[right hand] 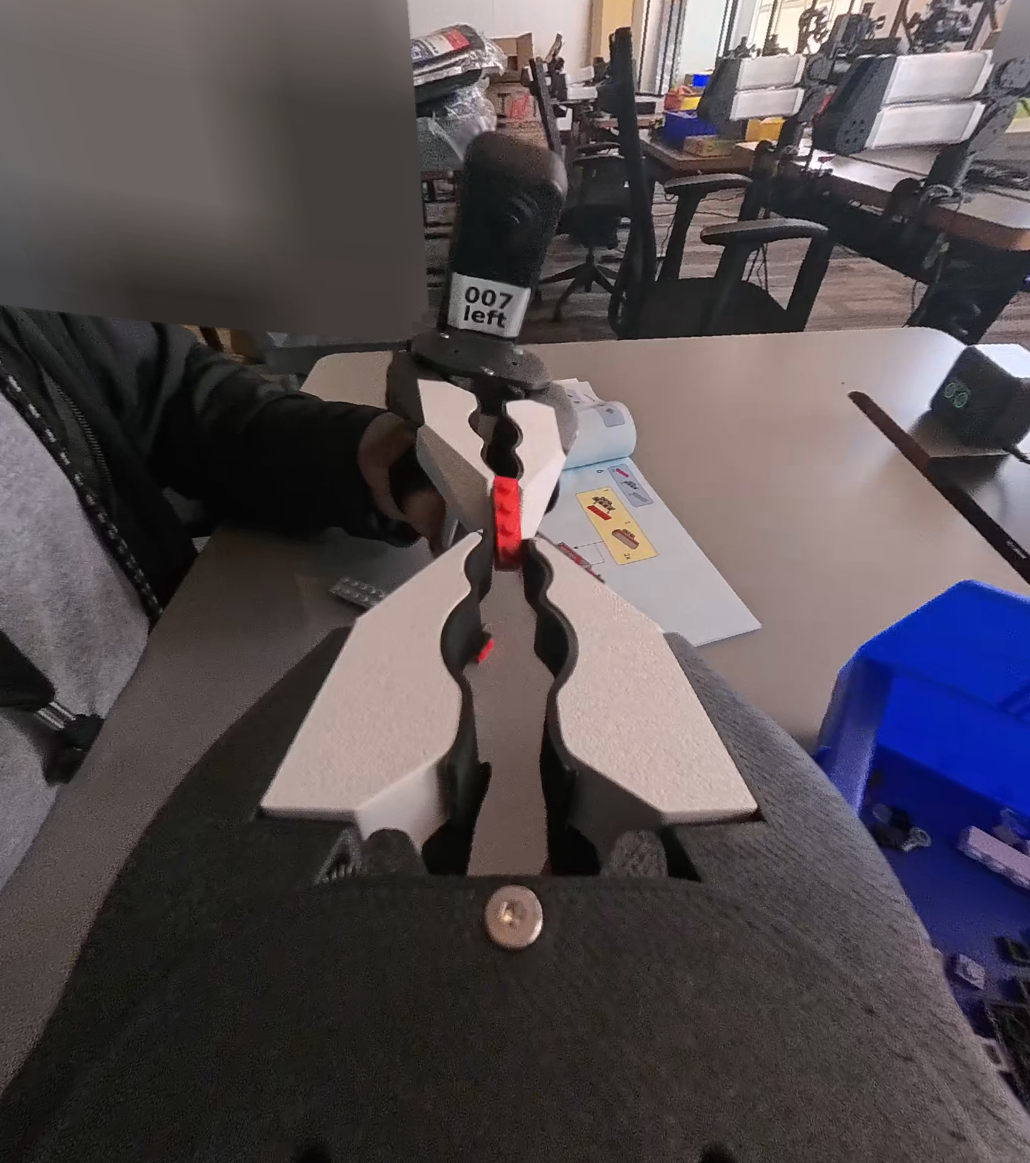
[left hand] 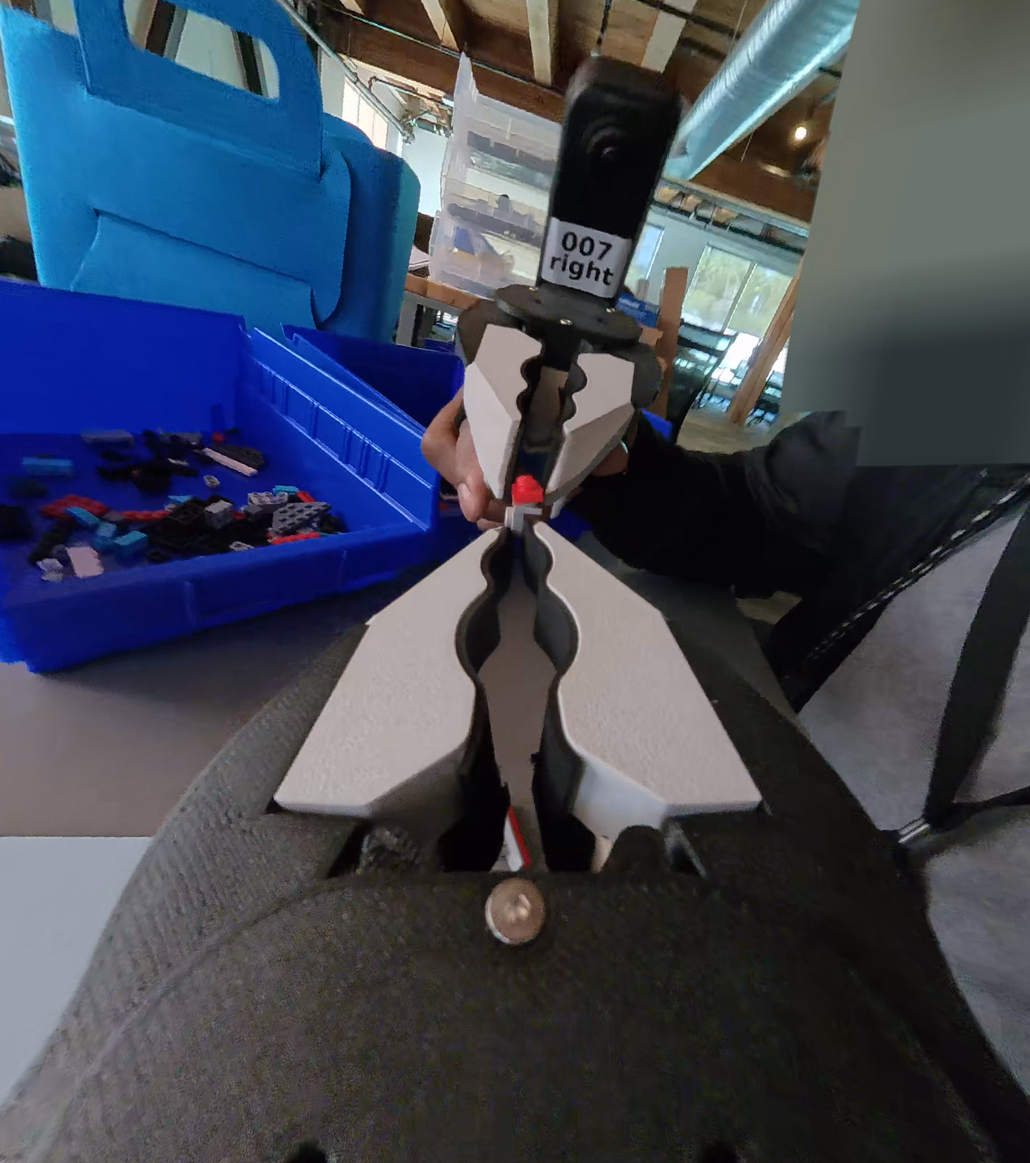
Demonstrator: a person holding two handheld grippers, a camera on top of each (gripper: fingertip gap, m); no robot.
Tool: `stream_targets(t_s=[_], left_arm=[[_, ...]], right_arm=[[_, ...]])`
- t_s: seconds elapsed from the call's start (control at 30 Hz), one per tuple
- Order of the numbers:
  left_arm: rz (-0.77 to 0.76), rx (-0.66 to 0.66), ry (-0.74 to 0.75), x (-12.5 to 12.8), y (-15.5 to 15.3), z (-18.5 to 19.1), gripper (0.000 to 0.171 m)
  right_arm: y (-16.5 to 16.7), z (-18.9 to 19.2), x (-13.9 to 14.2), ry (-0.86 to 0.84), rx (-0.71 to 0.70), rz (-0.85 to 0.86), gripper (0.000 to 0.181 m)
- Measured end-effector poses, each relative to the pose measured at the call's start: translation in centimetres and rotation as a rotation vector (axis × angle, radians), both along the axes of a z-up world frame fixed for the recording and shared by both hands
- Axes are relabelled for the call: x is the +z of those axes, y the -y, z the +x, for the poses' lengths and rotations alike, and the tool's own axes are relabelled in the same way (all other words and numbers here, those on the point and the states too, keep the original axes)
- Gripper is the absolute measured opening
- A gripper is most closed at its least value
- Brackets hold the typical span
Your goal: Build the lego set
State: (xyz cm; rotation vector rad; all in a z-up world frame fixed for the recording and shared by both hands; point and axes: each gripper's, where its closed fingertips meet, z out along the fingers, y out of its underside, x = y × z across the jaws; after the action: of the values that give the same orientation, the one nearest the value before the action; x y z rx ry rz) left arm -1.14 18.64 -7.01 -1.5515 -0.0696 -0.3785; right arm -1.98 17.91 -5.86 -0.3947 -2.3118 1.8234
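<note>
The left gripper point(left hand: 521, 525) and the right gripper point(right hand: 503, 554) meet tip to tip in the air above the grey table point(right hand: 783, 453), each pointing at the other. The left gripper's jaws are pinched together on a small piece at their very tips: in the left wrist view it looks light grey, in the right wrist view it shows as a red studded brick point(right hand: 506, 522) standing on end between the white fingers point(right hand: 537, 466). The right gripper is likewise closed down at its tips, where a small red piece point(left hand: 526, 488) sits; the two pieces touch, though from either camera it is hard to say exactly which piece belongs to which tool. A second bit of red point(right hand: 484, 651) shows deeper in the right gripper's throat, against its left black pad.

A hand point(left hand: 462, 466) in a dark sleeve grips the right tool, and another hand point(right hand: 392, 478) grips the left one.

Taking the joined red brick as the landmark: just behind and below it, flat on the table, lies the open instruction booklet point(right hand: 644, 547). To its lower left a dark grey studded plate point(right hand: 356, 591) rests on the table. Well to its right stands the blue bin point(left hand: 197, 566), holding loose lego pieces point(left hand: 185, 510) in black, grey, red and light blue. Behind the bin is a blue felt bag point(left hand: 185, 189).
</note>
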Motion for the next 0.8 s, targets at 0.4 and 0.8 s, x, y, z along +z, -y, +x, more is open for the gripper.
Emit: stream_targets(t_s=[0.4, 0.8], left_arm=[[-0.015, -0.008, 0.046, -0.52, -0.07, -0.08, 0.002], [0.066, -0.038, 0.064, 0.04, -0.06, 0.42, 0.002]], right_arm=[[-0.10, -0.23, -0.48, 0.020, -0.010, 0.021, 0.010], [0.05, 0.39, -0.50, 0.071, 0.022, 0.023, 0.010]])
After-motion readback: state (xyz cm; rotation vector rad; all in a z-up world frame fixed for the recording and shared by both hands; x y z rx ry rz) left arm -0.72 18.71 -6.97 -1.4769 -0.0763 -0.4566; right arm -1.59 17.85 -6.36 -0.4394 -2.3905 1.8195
